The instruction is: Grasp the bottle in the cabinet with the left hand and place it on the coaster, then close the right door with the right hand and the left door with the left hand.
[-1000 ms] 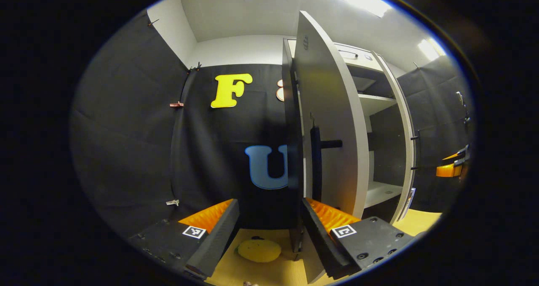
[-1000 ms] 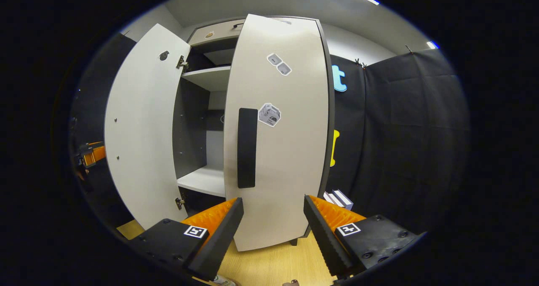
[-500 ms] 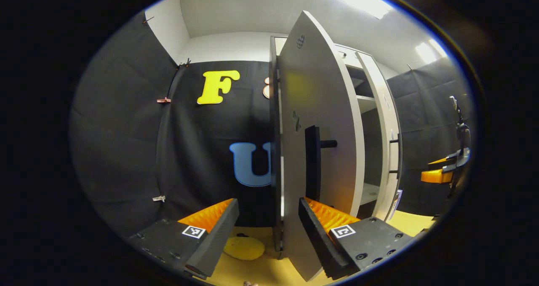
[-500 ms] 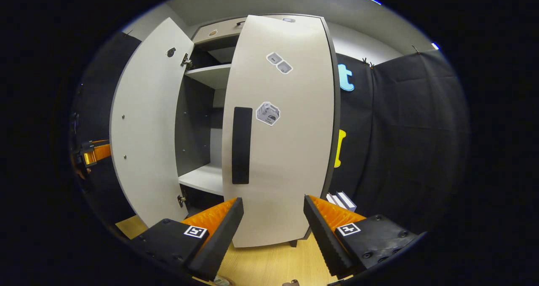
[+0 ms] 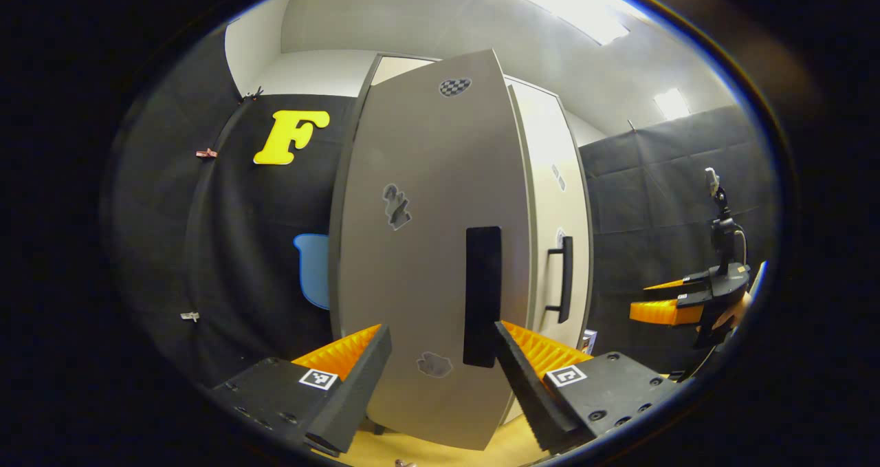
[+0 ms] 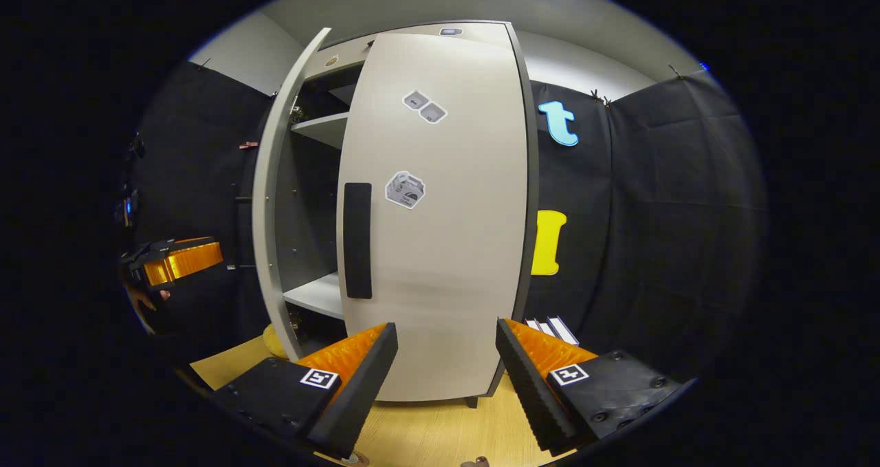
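Left door (image 5: 426,261) swung nearly shut since a second ago, right door (image 6: 440,219) already closed.
Left gripper (image 5: 440,377) level before the left door's handle (image 5: 481,295), jaws wide apart, empty; right gripper (image 6: 443,377) likewise open, holding nothing. Bottle hidden; yellow coaster (image 6: 273,340) peeking beside cabinet.

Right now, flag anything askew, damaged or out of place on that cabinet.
Nothing damaged or spilled. The left door stands ajar, leaving a shelf exposed, while the right door looks shut. Both grippers are open and empty.
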A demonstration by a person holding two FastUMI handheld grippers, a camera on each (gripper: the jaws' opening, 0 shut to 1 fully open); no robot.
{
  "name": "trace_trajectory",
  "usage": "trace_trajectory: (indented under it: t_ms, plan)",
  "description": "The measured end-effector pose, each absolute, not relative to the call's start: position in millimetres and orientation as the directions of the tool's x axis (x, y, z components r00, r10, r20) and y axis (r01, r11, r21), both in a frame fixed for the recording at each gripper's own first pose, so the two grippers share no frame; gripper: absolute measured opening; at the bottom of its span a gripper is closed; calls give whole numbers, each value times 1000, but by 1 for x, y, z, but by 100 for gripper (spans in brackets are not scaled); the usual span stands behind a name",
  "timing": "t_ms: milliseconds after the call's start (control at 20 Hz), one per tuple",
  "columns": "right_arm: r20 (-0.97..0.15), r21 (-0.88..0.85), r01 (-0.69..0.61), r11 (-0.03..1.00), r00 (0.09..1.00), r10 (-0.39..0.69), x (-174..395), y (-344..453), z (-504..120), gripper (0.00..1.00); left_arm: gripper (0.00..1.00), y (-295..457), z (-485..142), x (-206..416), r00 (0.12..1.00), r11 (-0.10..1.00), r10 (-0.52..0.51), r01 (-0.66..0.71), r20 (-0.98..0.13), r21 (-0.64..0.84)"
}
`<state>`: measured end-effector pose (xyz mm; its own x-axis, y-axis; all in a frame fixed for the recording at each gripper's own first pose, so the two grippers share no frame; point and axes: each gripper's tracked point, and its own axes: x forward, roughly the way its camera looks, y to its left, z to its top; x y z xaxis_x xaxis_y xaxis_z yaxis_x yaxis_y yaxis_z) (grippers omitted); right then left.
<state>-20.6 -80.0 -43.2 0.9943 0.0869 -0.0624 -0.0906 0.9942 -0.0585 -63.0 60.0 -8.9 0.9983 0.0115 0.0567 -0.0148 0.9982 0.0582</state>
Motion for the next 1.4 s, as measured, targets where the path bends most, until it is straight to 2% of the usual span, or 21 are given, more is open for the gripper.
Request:
trace_trajectory:
  t_ms: [400, 450, 500, 850, 1200, 1250, 1300, 1400]
  plan:
    - [-67, -34, -103, 994, 993, 101, -11, -87, -45, 95, 95, 37, -23, -48, 1000, 998, -19, 18, 8, 62]
    - [-66, -34, -106, 994, 992, 103, -10, -86, -44, 95, 92, 37, -25, -47, 1000, 998, -20, 20, 4, 61]
    - [-66, -32, -109, 994, 992, 107, -10, -85, -44, 95, 95, 37, -26, -46, 1000, 998, -20, 20, -2, 58]
    - [-29, -24, -124, 992, 992, 123, 0, -71, -33, 95, 96, 47, -29, -43, 1000, 999, 19, -19, -8, 30]
    - [-19, 4, -127, 992, 992, 127, 5, -66, -29, 95, 96, 48, -28, -42, 1000, 999, 24, -24, -4, 35]
    - [-14, 7, -124, 992, 992, 124, 5, -66, -28, 95, 92, 47, -30, -41, 1000, 999, 22, -22, -9, 30]
    - [-11, 8, -120, 993, 993, 120, 6, -66, -27, 95, 96, 46, -30, -41, 1000, 999, 22, -22, -10, 27]
    - [-14, 5, -117, 993, 993, 117, 5, -66, -29, 95, 96, 45, -30, -40, 1000, 1000, 16, -16, -12, 21]
